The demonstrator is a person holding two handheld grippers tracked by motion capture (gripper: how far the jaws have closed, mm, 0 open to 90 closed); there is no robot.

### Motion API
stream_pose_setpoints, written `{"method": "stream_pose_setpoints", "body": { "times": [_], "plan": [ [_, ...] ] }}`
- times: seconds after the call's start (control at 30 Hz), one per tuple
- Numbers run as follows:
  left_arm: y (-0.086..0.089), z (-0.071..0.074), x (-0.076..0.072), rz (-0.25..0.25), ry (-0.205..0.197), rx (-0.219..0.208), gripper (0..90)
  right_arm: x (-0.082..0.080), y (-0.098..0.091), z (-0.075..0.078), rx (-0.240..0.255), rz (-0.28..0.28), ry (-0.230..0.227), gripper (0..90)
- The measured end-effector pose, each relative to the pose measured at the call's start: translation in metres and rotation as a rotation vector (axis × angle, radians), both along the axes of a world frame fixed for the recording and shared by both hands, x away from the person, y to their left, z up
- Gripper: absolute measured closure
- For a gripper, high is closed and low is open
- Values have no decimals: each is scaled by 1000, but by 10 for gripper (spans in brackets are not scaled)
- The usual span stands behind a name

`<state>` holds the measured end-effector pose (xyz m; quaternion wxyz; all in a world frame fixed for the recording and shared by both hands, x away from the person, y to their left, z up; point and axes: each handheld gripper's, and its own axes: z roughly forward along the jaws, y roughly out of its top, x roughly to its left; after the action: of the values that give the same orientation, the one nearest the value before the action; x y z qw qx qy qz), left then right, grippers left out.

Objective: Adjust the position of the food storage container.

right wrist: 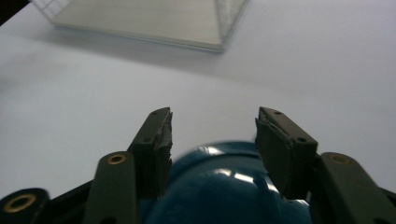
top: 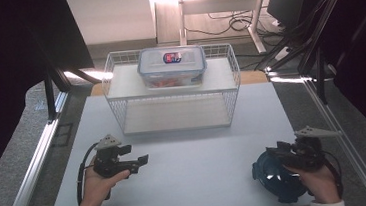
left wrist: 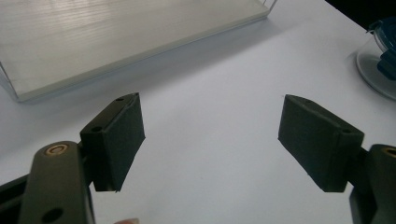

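While down over the round shiny blue plastic lid (right wrist: 224,186), right claw (right wrist: 212,135) half open around it.
Left claw (left wrist: 210,140) wide open over white table (top: 186,158), holding nothing.

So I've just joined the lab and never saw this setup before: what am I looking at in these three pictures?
A person sits at a white table holding a hand-operated gripper in each hand. One picture comes from a camera above; the other two ride on the grippers and look along their black fingers. The left gripper is open over bare table. The right gripper has its fingers either side of a dark blue rounded container near the table's front corner; a firm grip is not clear. Farther back stands a white wire rack with a clear lidded box on top.
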<state>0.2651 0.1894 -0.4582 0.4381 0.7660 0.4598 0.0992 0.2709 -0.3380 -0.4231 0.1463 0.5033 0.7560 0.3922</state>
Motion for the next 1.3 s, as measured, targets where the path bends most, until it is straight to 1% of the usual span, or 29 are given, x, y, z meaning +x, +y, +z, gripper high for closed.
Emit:
{"method": "stream_pose_setpoints", "body": {
  "times": [0.03,0.07,0.17,0.27,0.33,0.4,0.47,0.57,0.63,0.73,0.8,0.87,0.93,1.0,1.13,1.23,1.3],
  "plan": [
    [0,-1,0,1,1,7,216,-1,-4,0,6,-7,6,528],
    [-1,-2,0,0,3,13,216,-3,-9,-1,-1,-17,6,553],
    [-2,-3,0,-3,9,17,215,-8,-24,-3,-44,-54,20,639],
    [-1,-3,0,-3,12,10,215,-13,-38,-5,-99,-114,33,749],
    [-1,-3,0,-4,13,4,215,-18,-48,-6,-111,-138,35,823],
    [0,-3,0,-3,13,4,215,-24,-57,-7,-110,-156,42,879],
    [0,-3,0,-2,14,1,215,-31,-68,-9,-112,-178,52,886],
    [0,-3,0,-4,15,4,215,-38,-81,-14,-161,-241,70,887],
    [-1,-3,1,-6,18,5,215,-40,-87,-19,-189,-263,90,887],
    [-2,-4,1,-7,18,11,215,-38,-88,-27,-234,-261,136,887],
    [-2,-4,0,-4,17,10,215,-36,-84,-32,-247,-233,169,887],
    [-1,-4,1,-3,16,7,215,-36,-81,-36,-259,-220,192,887],
    [-1,-5,1,-2,16,10,215,-37,-79,-39,-253,-204,210,887],
    [-1,-6,2,-3,20,12,215,-38,-77,-39,-238,-186,219,888],
    [-2,-6,2,-6,21,7,213,-38,-73,-37,-253,-191,216,889],
    [-1,-6,2,-4,23,6,214,-39,-72,-36,-254,-190,224,889],
    [-1,-7,3,-2,25,9,213,-39,-69,-36,-269,-186,222,889]
  ]
}}
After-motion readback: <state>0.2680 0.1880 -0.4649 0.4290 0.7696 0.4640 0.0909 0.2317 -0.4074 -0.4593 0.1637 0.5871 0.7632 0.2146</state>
